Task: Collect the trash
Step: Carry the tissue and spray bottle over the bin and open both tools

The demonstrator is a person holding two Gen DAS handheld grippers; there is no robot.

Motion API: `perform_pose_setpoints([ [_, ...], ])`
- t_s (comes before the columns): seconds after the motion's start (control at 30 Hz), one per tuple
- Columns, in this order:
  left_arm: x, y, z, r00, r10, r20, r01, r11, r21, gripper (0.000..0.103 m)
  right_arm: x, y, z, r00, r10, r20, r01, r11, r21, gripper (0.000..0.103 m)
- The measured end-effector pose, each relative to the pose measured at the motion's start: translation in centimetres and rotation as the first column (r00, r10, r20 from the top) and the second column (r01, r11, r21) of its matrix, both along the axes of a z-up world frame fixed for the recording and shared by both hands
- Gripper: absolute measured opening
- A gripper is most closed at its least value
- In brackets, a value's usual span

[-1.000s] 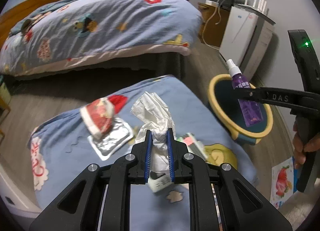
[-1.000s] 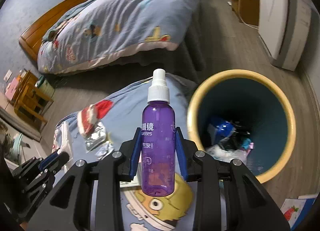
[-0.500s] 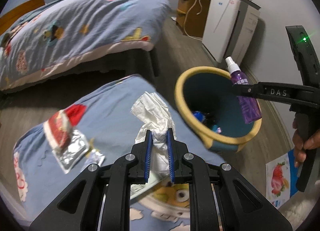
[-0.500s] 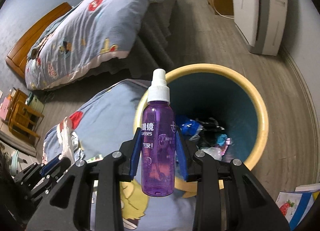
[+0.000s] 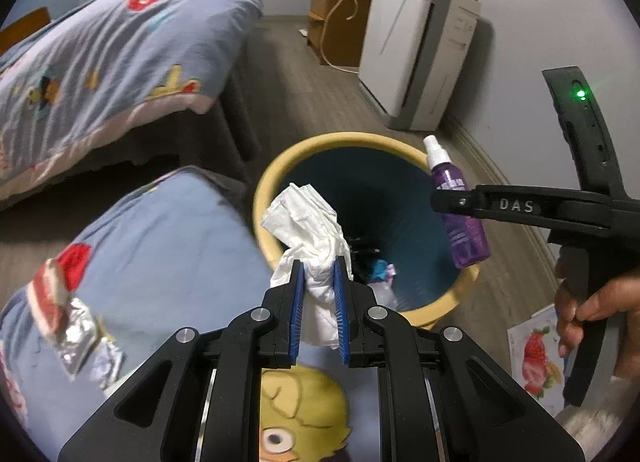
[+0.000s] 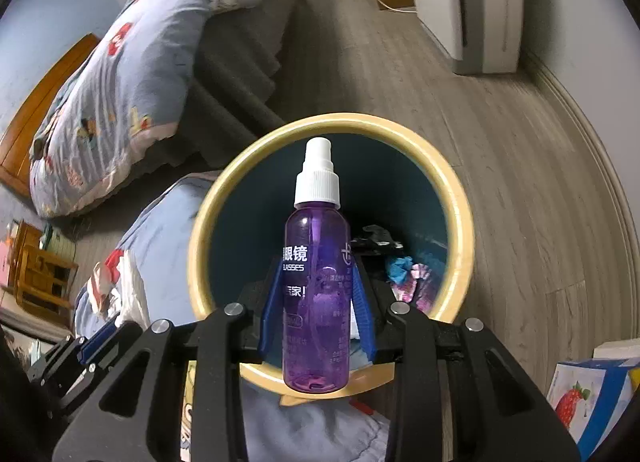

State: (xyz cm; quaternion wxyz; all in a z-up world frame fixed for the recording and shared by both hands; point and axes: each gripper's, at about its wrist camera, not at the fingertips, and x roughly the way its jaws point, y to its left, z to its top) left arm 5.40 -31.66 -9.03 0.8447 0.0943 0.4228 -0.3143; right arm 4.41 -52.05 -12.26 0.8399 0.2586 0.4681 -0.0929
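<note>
Both claws tilt down over the bin [image 6: 460,197], left claw [image 5: 318,274] pinching tissue [image 5: 308,217], right claw [image 6: 316,302] gripping spray bottle [image 6: 316,262].

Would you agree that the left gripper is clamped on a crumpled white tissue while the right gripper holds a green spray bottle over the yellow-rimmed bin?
Not quite: the spray bottle in the right gripper is purple, as the right wrist view shows. The rest holds: the left gripper is clamped on the tissue, by the bin.
</note>
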Motion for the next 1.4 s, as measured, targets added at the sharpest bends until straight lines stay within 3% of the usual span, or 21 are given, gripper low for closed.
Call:
perform_pose_setpoints([
  [0.4,-0.2,-4.1,-2.0,0.994,-0.102,-0.028,0.102,0.995,0.02,0.016,-0.3,-2.6,-2.5,0.993,-0.105,-0.052,0.108,0.992,0.069,0.032],
  [0.63,0.1,-4.4,-3.0,0.995,-0.091,-0.031,0.092,0.995,0.039,0.016,0.2,-1.8,-1.5,0.997,-0.077,0.009,0.076,0.995,0.07,0.032],
  [0.77,0.4,-4.0,-2.7,0.999,-0.053,0.008,0.053,0.998,0.037,0.021,0.2,-1.3,-0.2,0.996,-0.064,0.065,0.061,0.997,0.044,0.033],
  [0.87,0.5,-3.4,-2.1,0.999,-0.016,0.039,0.015,1.0,0.026,0.03,0.1,-1.0,1.1,0.991,-0.076,0.112,0.075,0.997,0.02,0.045],
  [0.93,0.5,-3.0,-1.7,0.998,0.006,0.062,-0.007,1.0,0.021,0.05,0.0,-0.8,2.0,0.985,-0.085,0.149,0.086,0.996,-0.005,0.06],
  [1.17,0.2,-1.8,-0.2,0.996,0.028,0.083,-0.028,1.0,0.004,0.059,0.2,0.0,3.3,0.986,-0.084,0.145,0.09,0.995,-0.04,0.076],
  [1.2,0.1,-1.6,-0.1,0.996,0.031,0.086,-0.031,1.0,0.005,0.065,0.2,0.0,3.5,0.986,-0.085,0.144,0.092,0.995,-0.041,0.081],
  [1.23,0.0,-1.4,0.1,0.995,0.036,0.093,-0.036,0.999,0.005,0.078,0.1,0.1,3.7,0.986,-0.087,0.143,0.094,0.995,-0.042,0.086],
  [1.33,-0.2,-0.4,0.7,0.993,0.047,0.113,-0.047,0.999,-0.002,0.085,-0.1,0.5,4.4,0.984,-0.089,0.154,0.095,0.995,-0.034,0.097],
  [1.4,-0.2,0.1,1.0,0.992,0.057,0.111,-0.057,0.998,0.001,0.089,-0.1,1.0,5.0,0.983,-0.082,0.162,0.089,0.995,-0.037,0.097],
])
